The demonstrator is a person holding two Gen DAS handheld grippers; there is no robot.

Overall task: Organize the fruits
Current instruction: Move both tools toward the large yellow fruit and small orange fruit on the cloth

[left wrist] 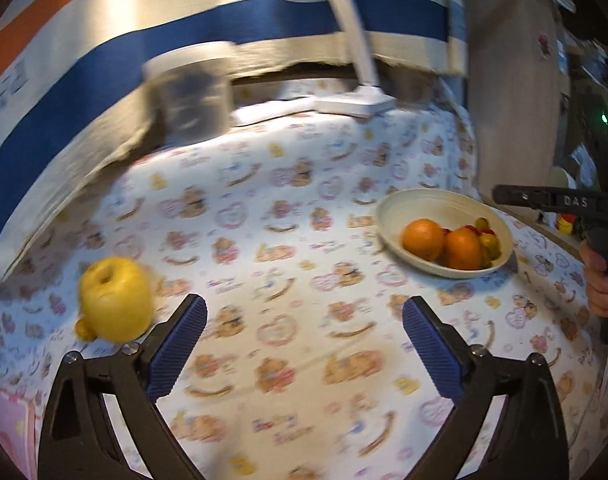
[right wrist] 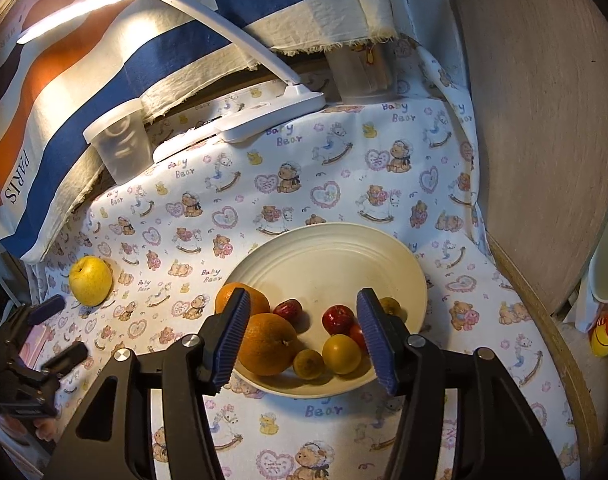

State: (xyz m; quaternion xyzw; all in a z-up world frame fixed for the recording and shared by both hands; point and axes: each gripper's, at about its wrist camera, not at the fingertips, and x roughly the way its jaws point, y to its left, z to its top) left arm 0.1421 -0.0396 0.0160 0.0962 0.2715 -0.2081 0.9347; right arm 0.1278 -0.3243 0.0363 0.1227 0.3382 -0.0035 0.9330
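Left wrist view: left gripper (left wrist: 304, 344) wide open w/ nothing in it; round yellow apple (left wrist: 115, 300) on the bear-print cloth (left wrist: 287, 184) at 10 o'clock of its tips. Risk: the apple rolls if a finger nudges it.

Right wrist view: right gripper (right wrist: 304, 340) part open, empty, above the cream ribbed bowl (right wrist: 344, 248) w/ oranges (right wrist: 265, 344) & small fruit. Risk: dipping could tip the rim.

Yellow apple (right wrist: 91, 281) lies alone (stem up), well apart from the fruit-filled cream bowl (right wrist: 336, 240).
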